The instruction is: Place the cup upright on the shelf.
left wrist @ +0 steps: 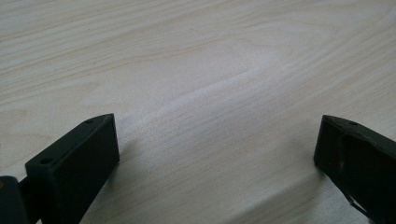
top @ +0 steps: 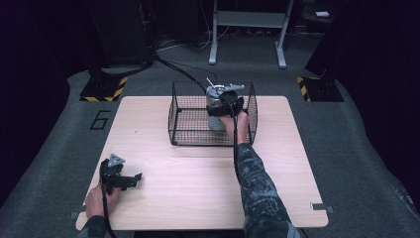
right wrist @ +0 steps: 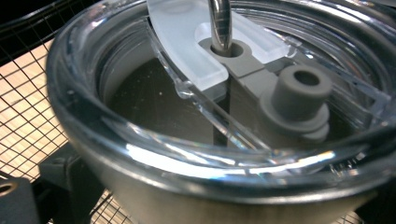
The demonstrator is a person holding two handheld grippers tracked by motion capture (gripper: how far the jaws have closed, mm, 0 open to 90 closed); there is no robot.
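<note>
A steel tumbler (top: pixel 216 101) with a clear lid (right wrist: pixel 154 135) and a metal straw (right wrist: pixel 220 23) stands upright inside a black wire basket (top: pixel 187 124) at the back middle of the table. My right gripper (top: pixel 226 108) reaches over the basket's front wall and is shut on the tumbler's body just below the rim. One of its fingers (right wrist: pixel 11 200) shows at the lower left of the right gripper view. My left gripper (top: pixel 130 180) lies on the wooden table (top: pixel 198 183) near the front left corner. It is open (left wrist: pixel 217 135), with bare wood between its fingers.
The basket's wire walls surround the tumbler on all sides, and mesh shows under it in the right gripper view. Grey carpet, a metal stand's legs and yellow-black striped floor plates lie beyond the table's far edge.
</note>
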